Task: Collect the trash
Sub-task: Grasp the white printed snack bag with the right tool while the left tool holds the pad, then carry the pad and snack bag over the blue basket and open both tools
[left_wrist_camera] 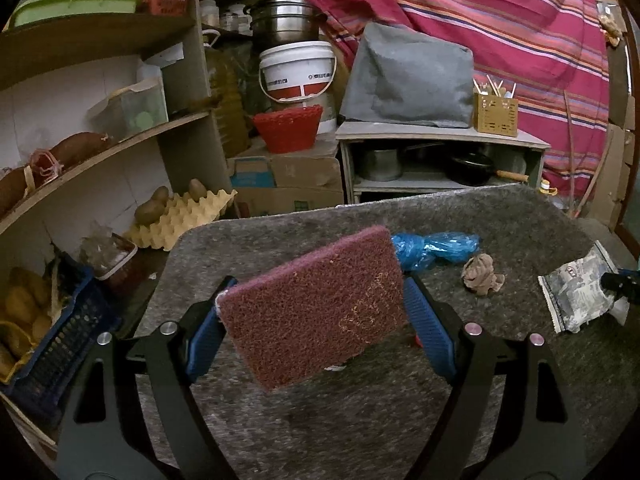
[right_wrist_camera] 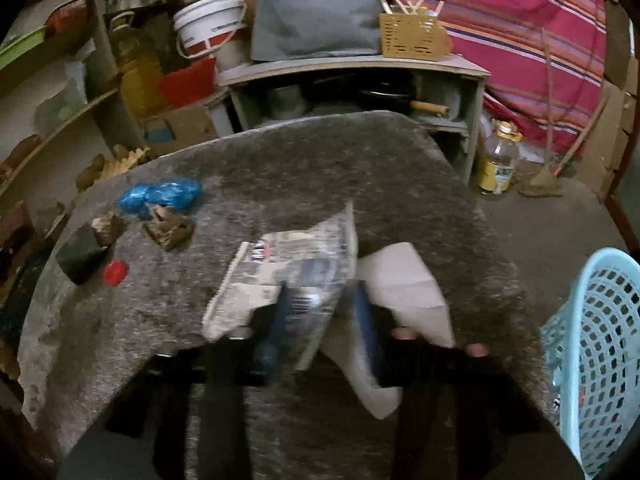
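My left fingers (left_wrist_camera: 316, 316) hold the scouring pad (left_wrist_camera: 314, 306) spread wide across its width, lifted off the tabletop (left_wrist_camera: 500, 216); my right fingers (right_wrist_camera: 320, 312) pinch the wrapper (right_wrist_camera: 288, 276) (basket (right_wrist_camera: 600, 360) waits beside).

The right wrist view is smeared by motion: the right gripper (right_wrist_camera: 320, 312) and the wrapper (right_wrist_camera: 288, 272) at its jaws blur together, so contact cannot be told. The basket (right_wrist_camera: 600, 360) is cut off by the right edge. In the left wrist view, the pad (left_wrist_camera: 316, 304) hides part of the blue bag (left_wrist_camera: 436, 248).
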Motion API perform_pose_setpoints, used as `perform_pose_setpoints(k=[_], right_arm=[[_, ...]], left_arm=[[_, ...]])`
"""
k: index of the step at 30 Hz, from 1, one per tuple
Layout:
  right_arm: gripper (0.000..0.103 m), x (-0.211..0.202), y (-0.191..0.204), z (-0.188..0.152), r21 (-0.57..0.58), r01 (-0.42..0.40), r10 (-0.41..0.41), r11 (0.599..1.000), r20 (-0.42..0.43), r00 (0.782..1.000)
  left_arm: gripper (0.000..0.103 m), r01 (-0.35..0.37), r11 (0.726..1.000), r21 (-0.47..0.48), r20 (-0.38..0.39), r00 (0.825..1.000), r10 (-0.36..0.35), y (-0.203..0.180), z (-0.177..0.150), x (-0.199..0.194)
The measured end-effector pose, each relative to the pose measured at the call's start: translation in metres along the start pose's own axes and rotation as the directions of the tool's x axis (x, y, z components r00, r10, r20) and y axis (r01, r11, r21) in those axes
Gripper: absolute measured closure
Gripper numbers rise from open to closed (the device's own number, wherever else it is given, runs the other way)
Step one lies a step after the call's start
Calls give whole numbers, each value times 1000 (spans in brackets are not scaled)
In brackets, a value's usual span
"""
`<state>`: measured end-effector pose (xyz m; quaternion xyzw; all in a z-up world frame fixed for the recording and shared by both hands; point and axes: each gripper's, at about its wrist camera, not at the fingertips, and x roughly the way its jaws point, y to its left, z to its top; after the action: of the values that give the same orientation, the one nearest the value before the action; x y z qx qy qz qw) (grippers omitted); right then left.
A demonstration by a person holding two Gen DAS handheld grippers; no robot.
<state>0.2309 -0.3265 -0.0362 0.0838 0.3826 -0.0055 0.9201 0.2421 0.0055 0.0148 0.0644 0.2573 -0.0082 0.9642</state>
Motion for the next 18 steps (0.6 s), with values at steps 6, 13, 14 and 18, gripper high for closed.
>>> perform_pose_setpoints(k=[6, 13, 14, 18], right_arm=[[95, -21, 4, -2, -13, -35, 36, 999, 68, 997], [98, -70, -30, 4, 77, -77, 62, 994, 187, 980], [98, -80, -40, 4, 100, -80, 58, 992, 208, 976], [98, -109, -84, 1, 187, -100, 47, 977, 266, 963]], left_arm=[[22, 7, 1000, 4, -2, 1000, -7, -5, 1, -9], [22, 87, 996, -13, 1, 996, -87, -27, 11, -23], [22, 94, 995, -15, 1, 996, -94, -35, 12, -25], [22, 117, 993, 6, 25, 993, -117, -72, 18, -41]])
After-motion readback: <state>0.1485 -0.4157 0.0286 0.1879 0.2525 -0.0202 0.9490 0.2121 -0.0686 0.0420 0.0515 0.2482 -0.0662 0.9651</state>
